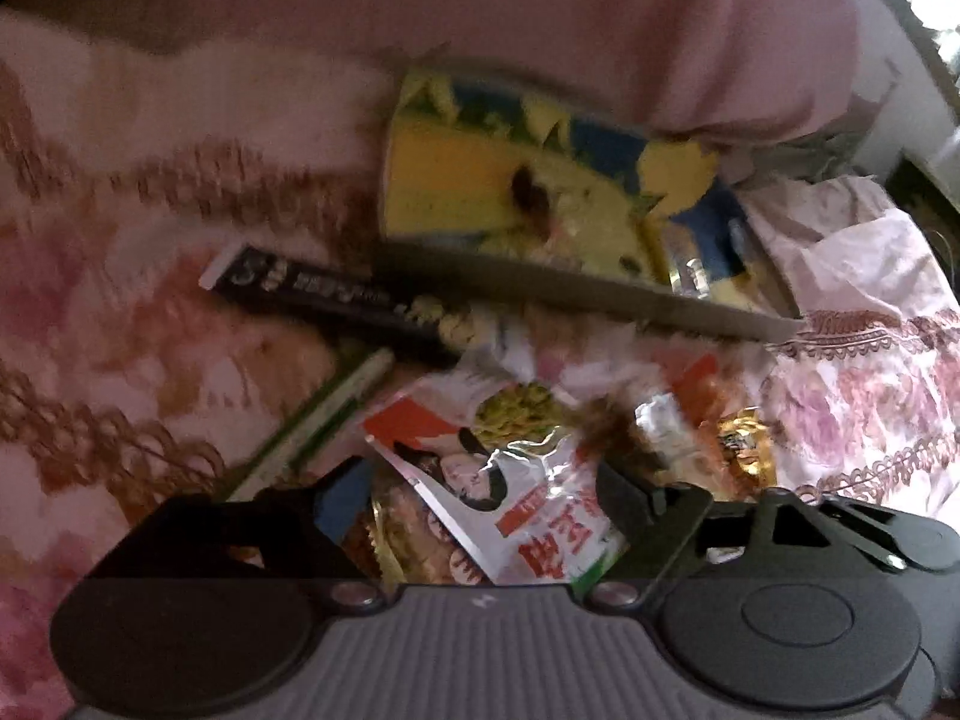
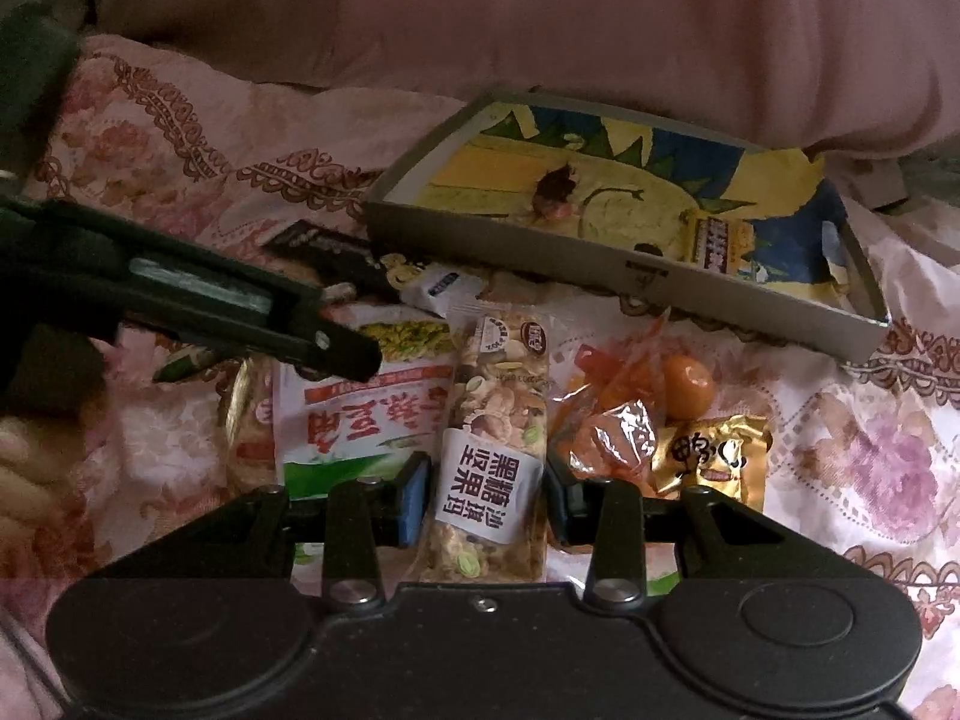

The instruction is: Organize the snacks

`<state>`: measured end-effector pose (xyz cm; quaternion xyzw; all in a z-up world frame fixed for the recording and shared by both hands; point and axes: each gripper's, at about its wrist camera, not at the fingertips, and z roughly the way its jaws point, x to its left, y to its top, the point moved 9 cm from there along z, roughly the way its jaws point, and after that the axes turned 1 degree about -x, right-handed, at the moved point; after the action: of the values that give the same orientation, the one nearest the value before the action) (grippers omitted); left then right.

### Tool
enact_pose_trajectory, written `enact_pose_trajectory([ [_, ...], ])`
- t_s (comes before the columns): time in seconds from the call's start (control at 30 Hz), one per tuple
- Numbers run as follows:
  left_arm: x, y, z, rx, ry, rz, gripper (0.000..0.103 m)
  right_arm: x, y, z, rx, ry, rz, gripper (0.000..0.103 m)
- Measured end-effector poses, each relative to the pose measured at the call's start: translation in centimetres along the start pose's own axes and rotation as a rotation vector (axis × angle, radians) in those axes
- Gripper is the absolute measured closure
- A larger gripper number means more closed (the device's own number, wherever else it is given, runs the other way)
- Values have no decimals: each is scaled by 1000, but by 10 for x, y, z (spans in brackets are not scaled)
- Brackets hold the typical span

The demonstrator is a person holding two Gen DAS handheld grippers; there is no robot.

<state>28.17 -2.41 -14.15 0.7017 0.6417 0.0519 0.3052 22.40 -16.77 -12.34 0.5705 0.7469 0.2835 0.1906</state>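
Observation:
A grey tray (image 2: 624, 279) lined with a yellow and blue picture lies on the floral bedspread, and a small yellow pack (image 2: 717, 246) sits inside it. My right gripper (image 2: 487, 498) is shut on a clear nut bar pack (image 2: 495, 420) with a white label, in front of the tray. My left gripper (image 1: 483, 501) is open, its fingers standing wide either side of a white, red and green snack bag (image 1: 516, 480) that lies on the bed. The same bag (image 2: 360, 414) shows in the right wrist view, with one left finger (image 2: 336, 348) over it. The tray's wall (image 1: 540, 294) lies beyond the bag.
Orange wrapped snacks (image 2: 612, 420), a gold pack (image 2: 714, 456) and a round orange piece (image 2: 687, 378) lie right of the nut bar. A black pack (image 1: 324, 294) and a green and white stick (image 1: 324, 420) lie left of the tray. A pink pillow (image 2: 540, 18) bounds the far side.

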Motion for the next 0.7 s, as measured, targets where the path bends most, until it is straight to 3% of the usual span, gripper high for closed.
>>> enact_pose_trajectory([
  [0.1,10,0,16,41,-11,-69,17,-2,0,-2,-7,-14,-5,62],
  [0.23,10,3,16,23,-40,-107,18,-6,2,-6,-21,-64,-34,62],
  [0.4,-9,10,-7,-59,-55,-13,20,-21,4,-6,-9,-88,12,62],
  [0.57,-35,10,-26,-111,-34,169,20,-31,5,-6,1,-81,66,62],
  [0.7,-45,6,-30,-87,-132,133,20,-33,7,-10,-3,-80,76,62],
])
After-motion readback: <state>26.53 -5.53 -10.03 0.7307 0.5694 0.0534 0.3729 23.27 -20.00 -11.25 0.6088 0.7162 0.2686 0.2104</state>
